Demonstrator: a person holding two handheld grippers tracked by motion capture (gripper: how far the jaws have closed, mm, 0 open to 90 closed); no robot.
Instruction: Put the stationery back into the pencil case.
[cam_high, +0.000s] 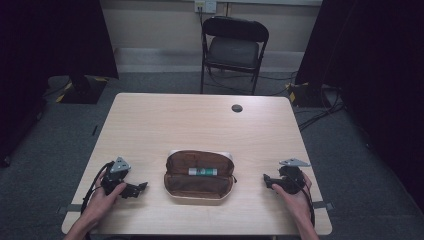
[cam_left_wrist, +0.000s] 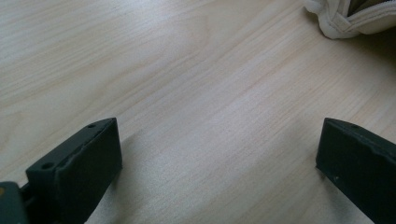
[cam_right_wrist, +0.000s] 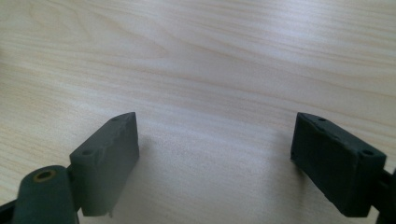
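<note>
A brown pouch with a white outside lies unzipped near the table's front middle. Inside it rests a white tube with a green band. My left gripper sits low on the table to the left of the pouch, jaws wide apart and empty; in the left gripper view a white corner of the pouch shows at the top right. On the other side of the pouch, my right gripper rests by the table top. Its jaws stand open over bare wood in the right gripper view.
The light wooden table has a round black cable hole toward the far right. A black folding chair stands beyond the far edge. Dark curtains hang at both sides, and cables lie on the floor at the right.
</note>
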